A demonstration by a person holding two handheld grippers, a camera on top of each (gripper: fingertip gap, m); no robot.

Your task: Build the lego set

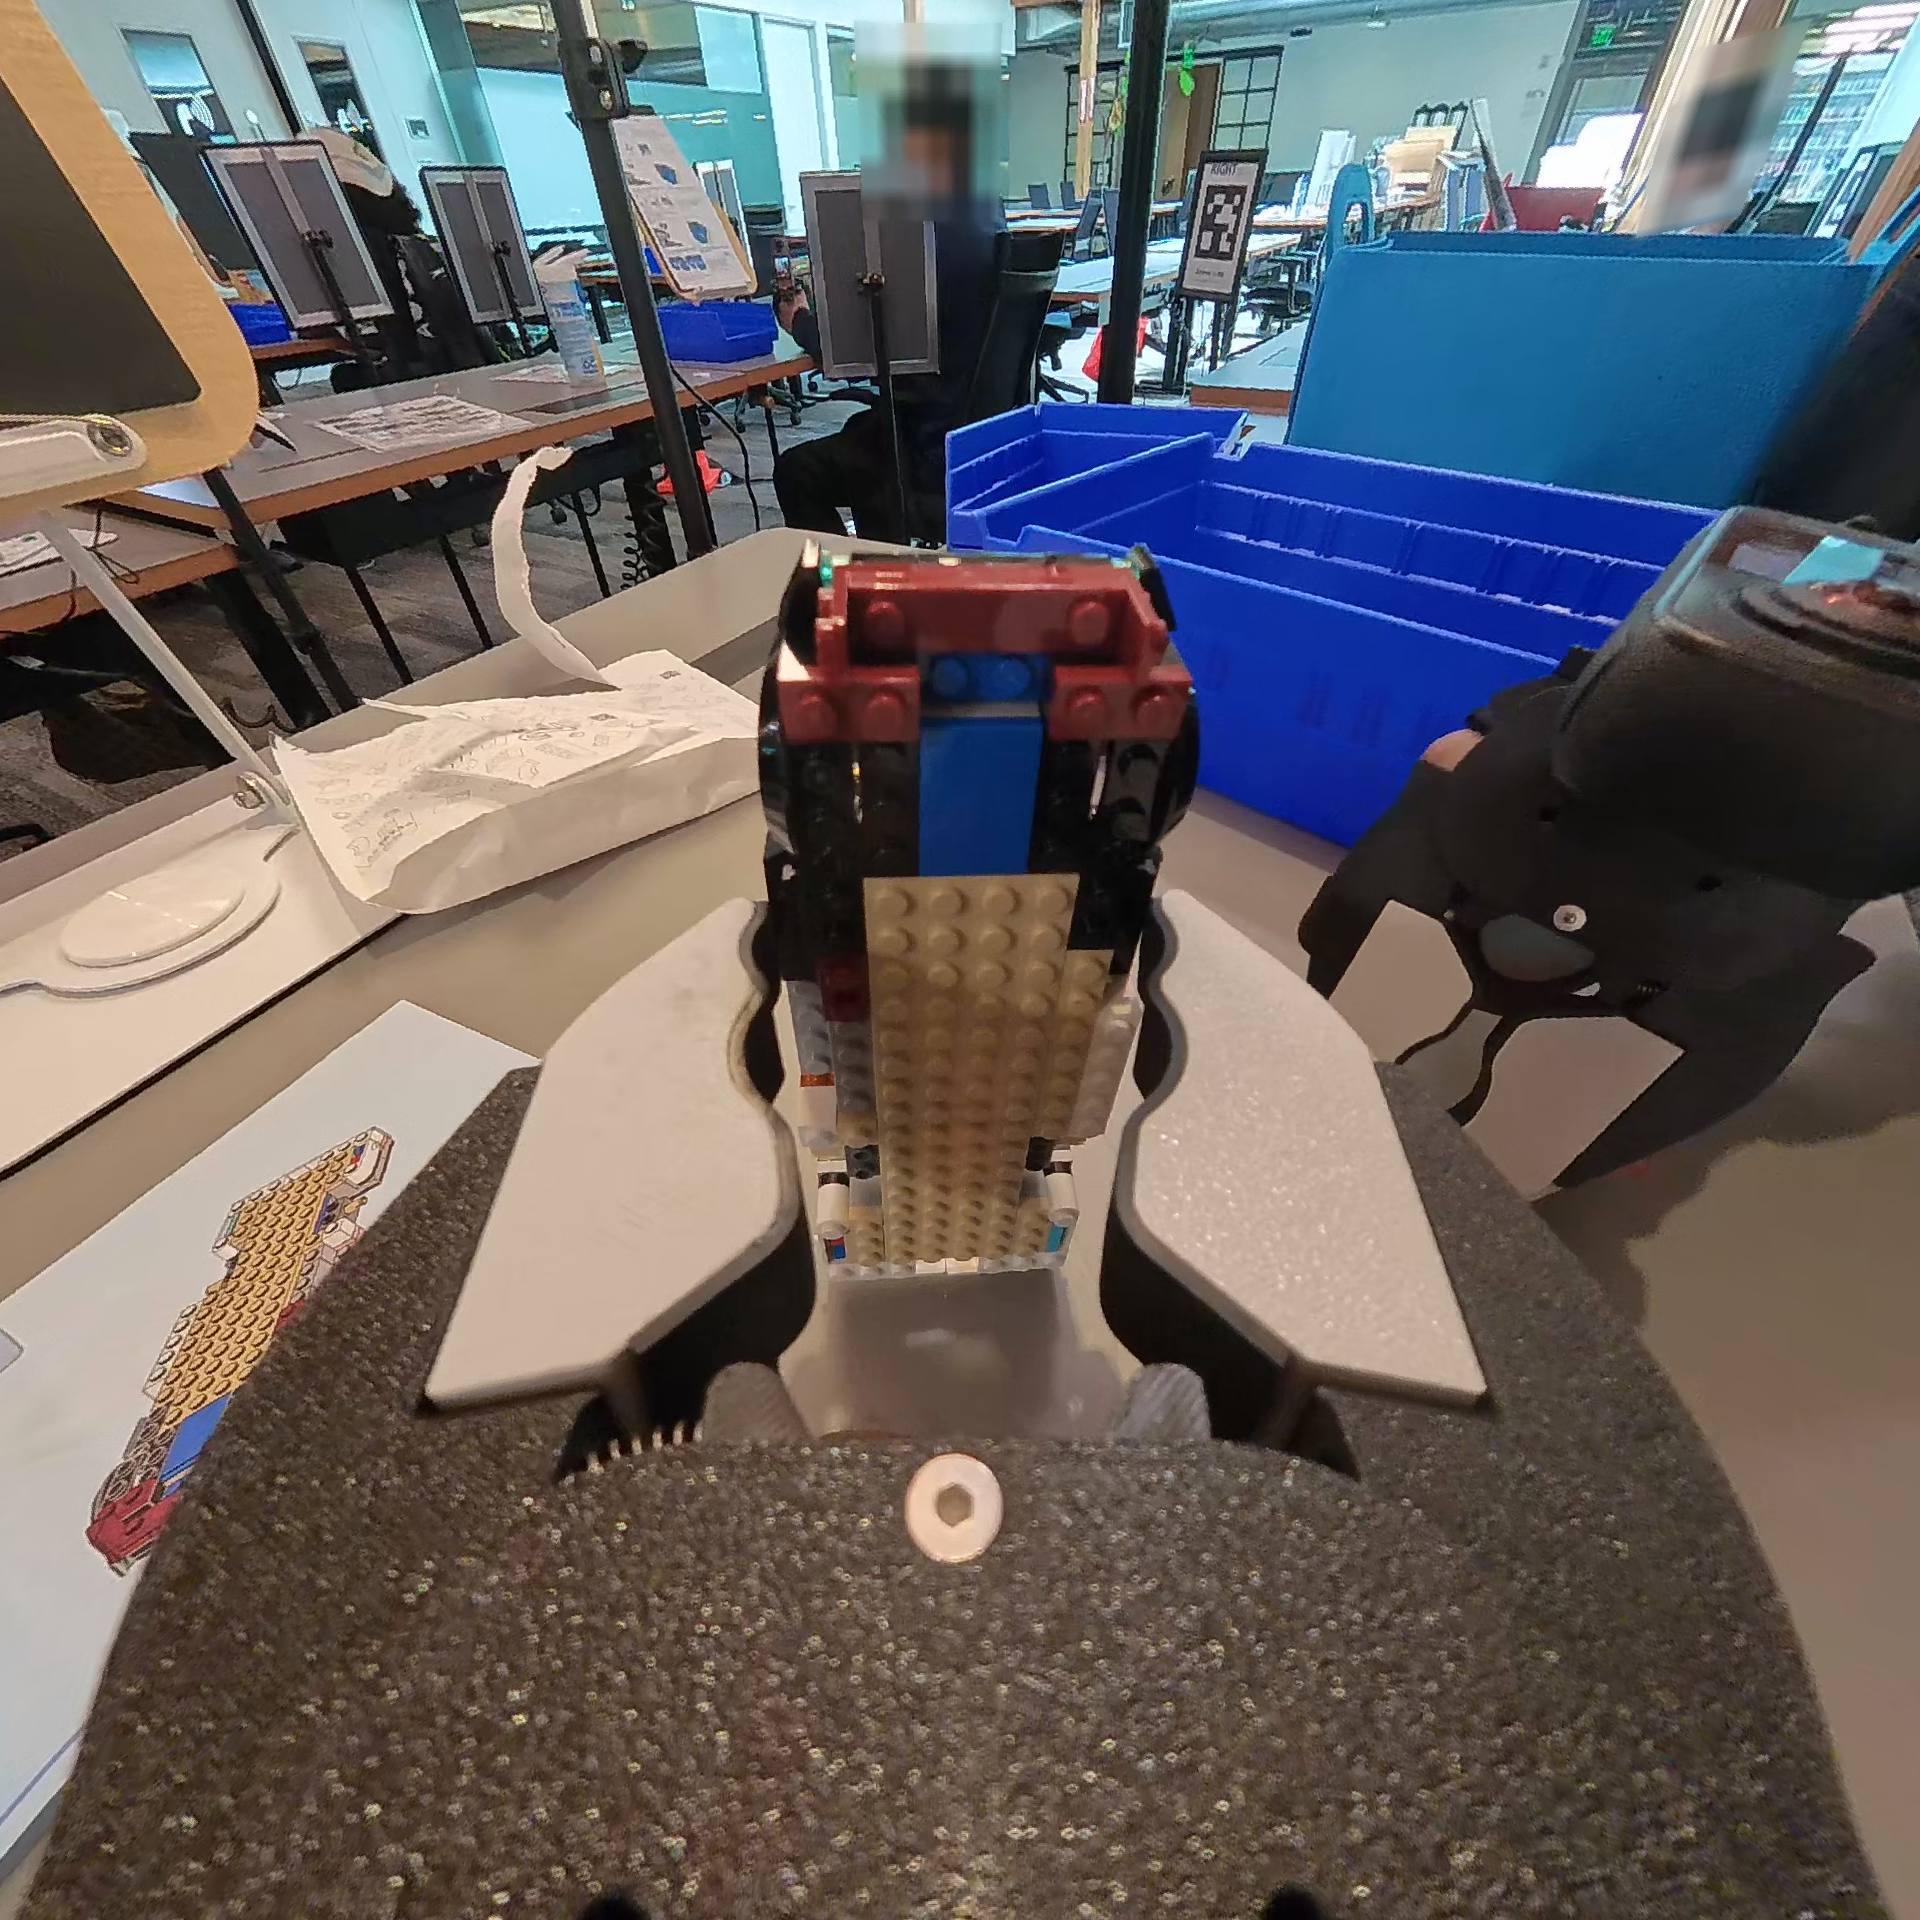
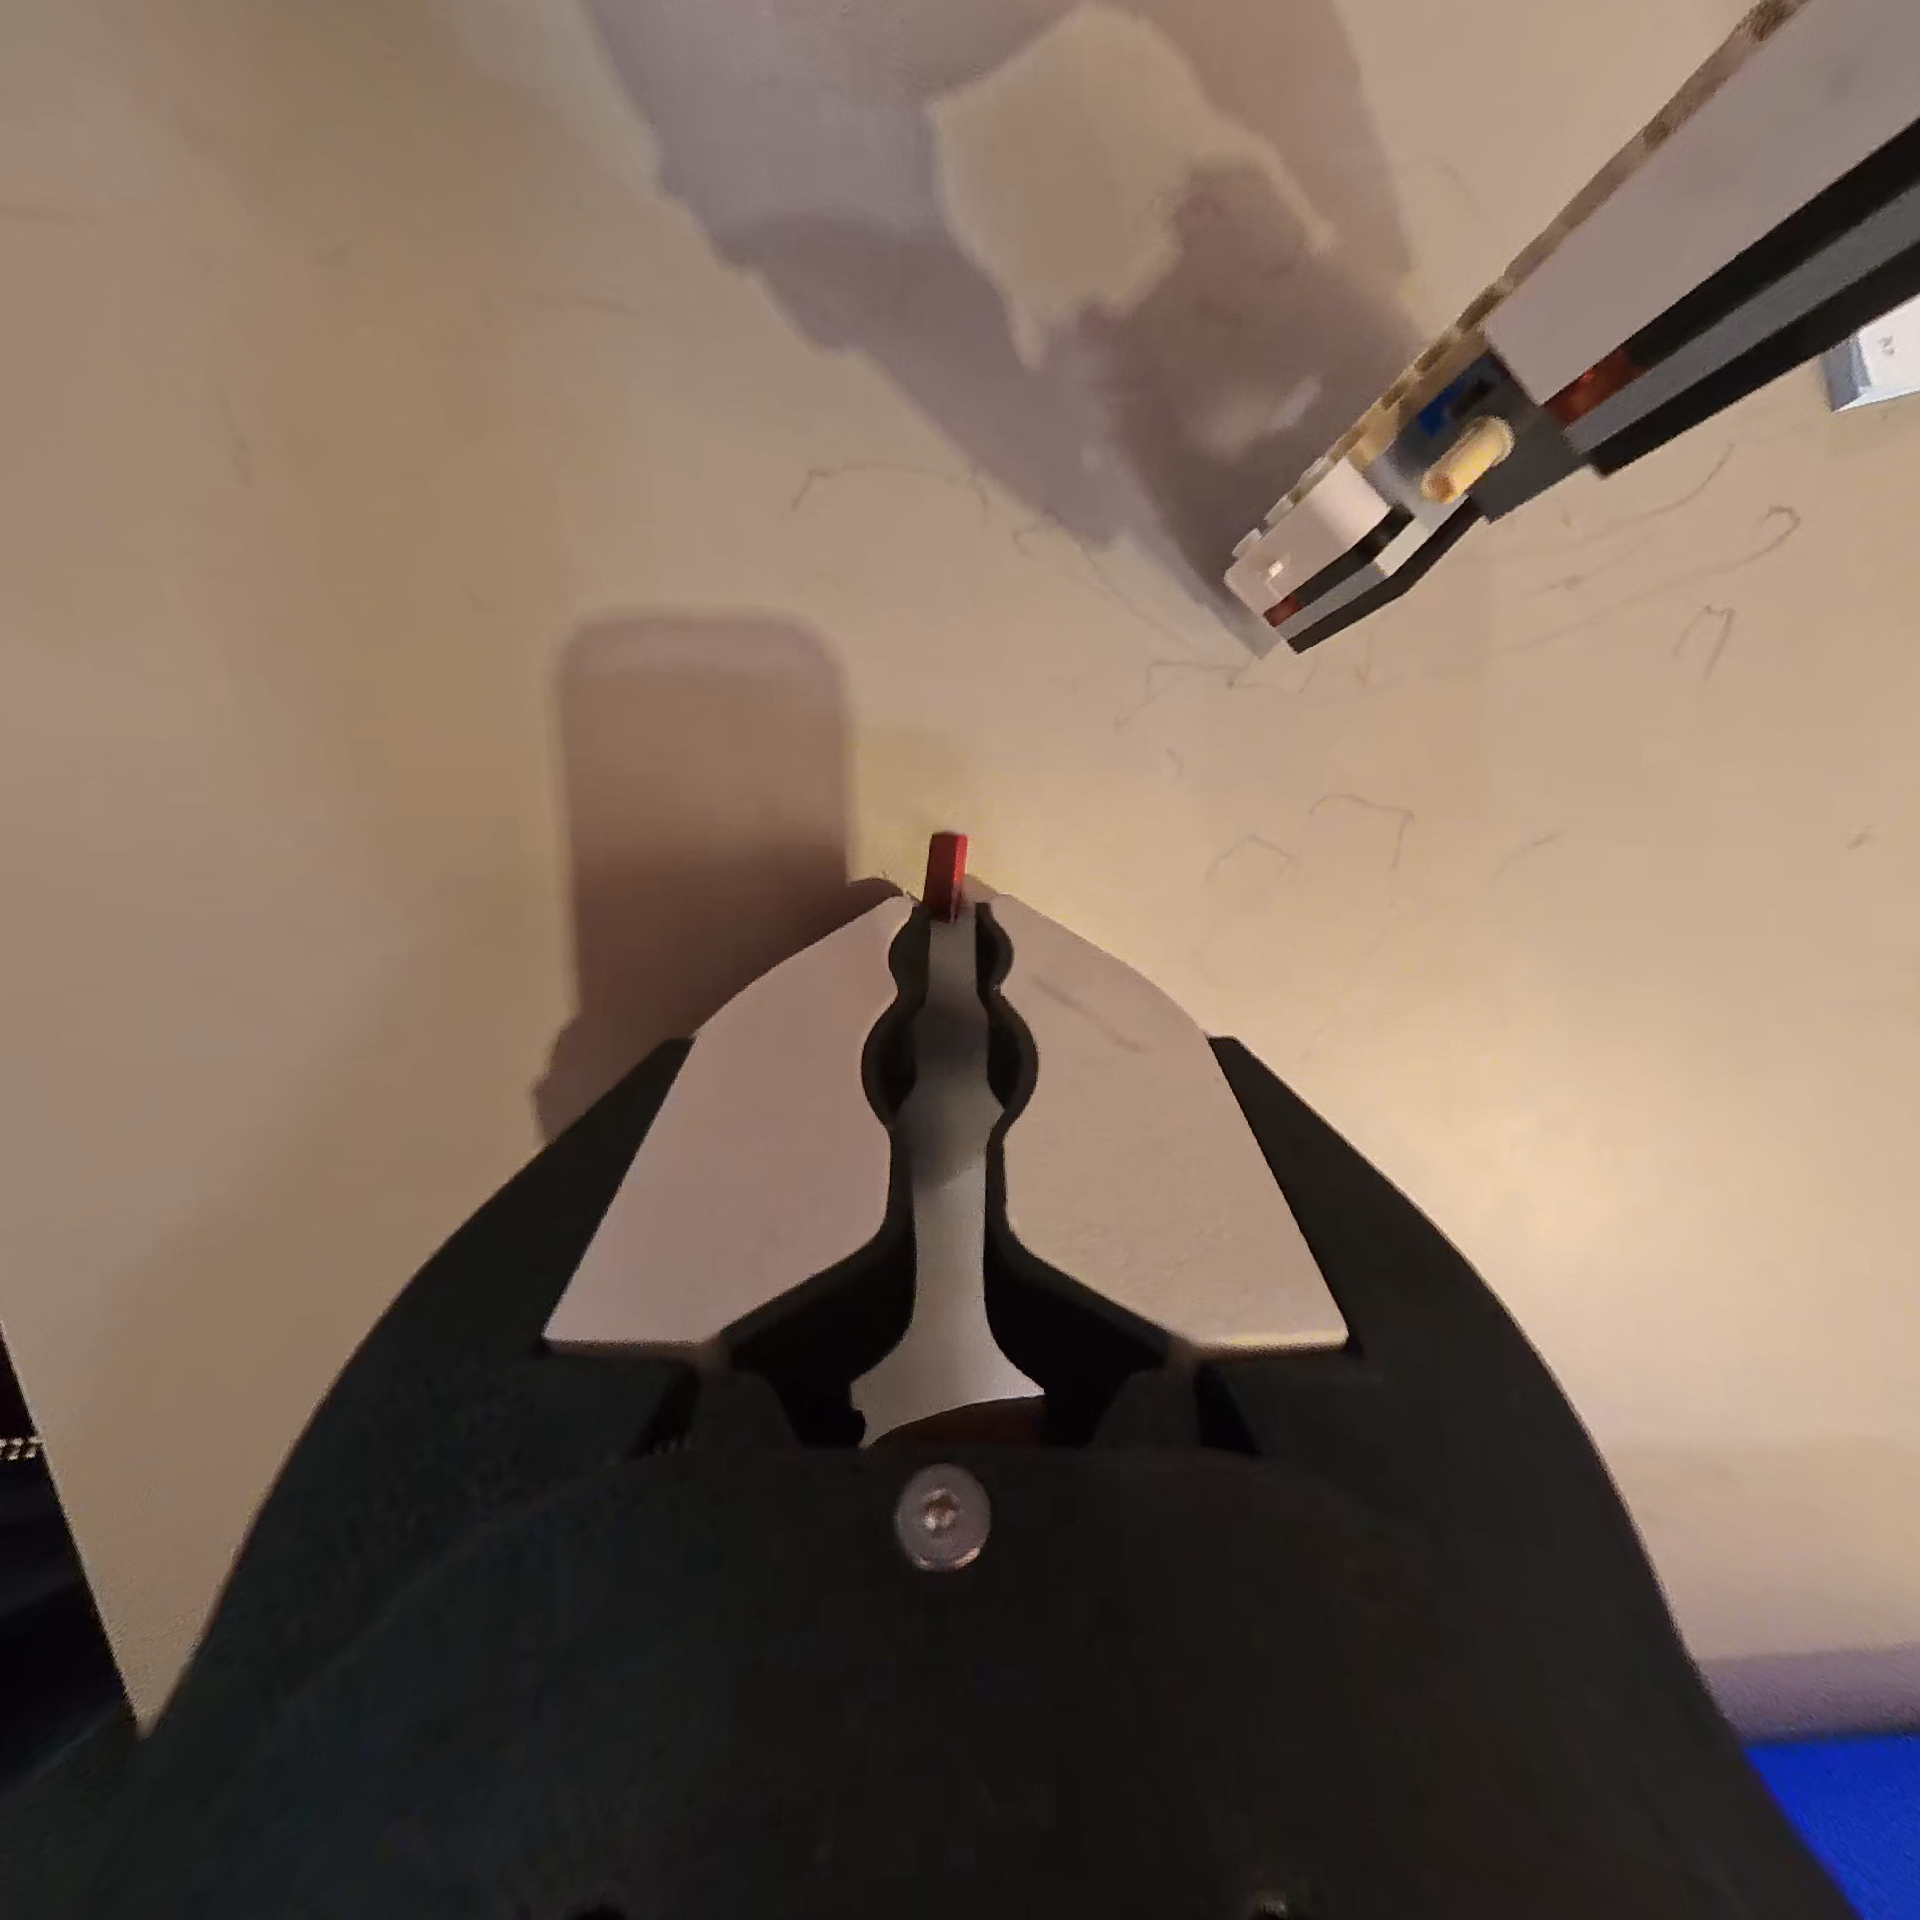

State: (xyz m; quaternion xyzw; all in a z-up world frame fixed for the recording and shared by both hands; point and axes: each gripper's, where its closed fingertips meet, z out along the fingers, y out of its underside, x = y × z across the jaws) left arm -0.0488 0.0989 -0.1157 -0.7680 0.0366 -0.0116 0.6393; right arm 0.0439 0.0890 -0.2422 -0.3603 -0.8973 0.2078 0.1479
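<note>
My left gripper [image 1: 961,997] is shut on a long brick model [image 1: 971,935], its pads pressed on the model's two sides. The model has a tan studded plate, black sides, a blue strip and dark red bricks at its far end, and it points away from me above the table. One end of the model also shows in the right wrist view [image 2: 1455,436] at the upper right. My right gripper [image 2: 948,909] is shut on a small red brick [image 2: 948,873] that sticks out past its fingertips, just above the pale table [image 2: 312,520]. The right gripper's black body [image 1: 1662,831] shows to the right of the model.
Blue plastic bins [image 1: 1351,623] stand behind the model at the right. A white paper bag [image 1: 499,769] lies at the back left beside a white monitor stand [image 1: 166,914]. A printed sheet with a picture of the model [image 1: 208,1299] lies at the near left.
</note>
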